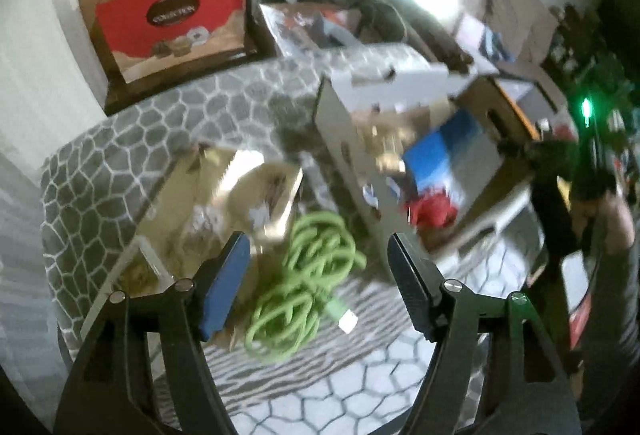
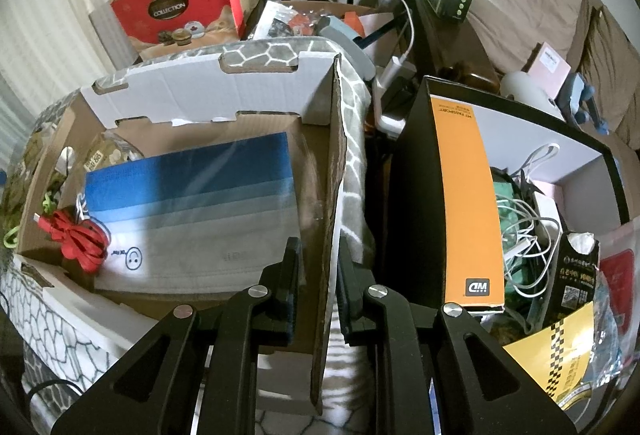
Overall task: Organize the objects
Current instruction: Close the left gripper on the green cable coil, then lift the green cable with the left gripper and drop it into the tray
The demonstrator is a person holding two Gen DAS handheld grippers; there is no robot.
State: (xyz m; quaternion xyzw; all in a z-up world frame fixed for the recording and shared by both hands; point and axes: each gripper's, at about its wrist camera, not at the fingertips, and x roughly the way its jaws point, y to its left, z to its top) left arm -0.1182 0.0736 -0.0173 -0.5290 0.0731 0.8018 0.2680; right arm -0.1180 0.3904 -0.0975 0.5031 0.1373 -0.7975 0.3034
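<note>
A coiled green cable (image 1: 304,283) lies on the patterned blanket (image 1: 132,139) between the open jaws of my left gripper (image 1: 316,255), which hovers just above it and holds nothing. An open cardboard box (image 1: 344,139) stands behind the cable; it holds a blue and grey mask pack (image 2: 192,203) and a red cable (image 2: 78,237). My right gripper (image 2: 318,255) is shut on the box's right wall (image 2: 334,175), one finger inside and one outside. The left view is blurred by motion.
A gold-coloured packet (image 1: 224,195) lies left of the green cable. A black box with an orange WD carton (image 2: 464,195) and tangled white cables (image 2: 532,211) stands right of the cardboard box. Red gift boxes (image 2: 176,7) are stacked at the back left.
</note>
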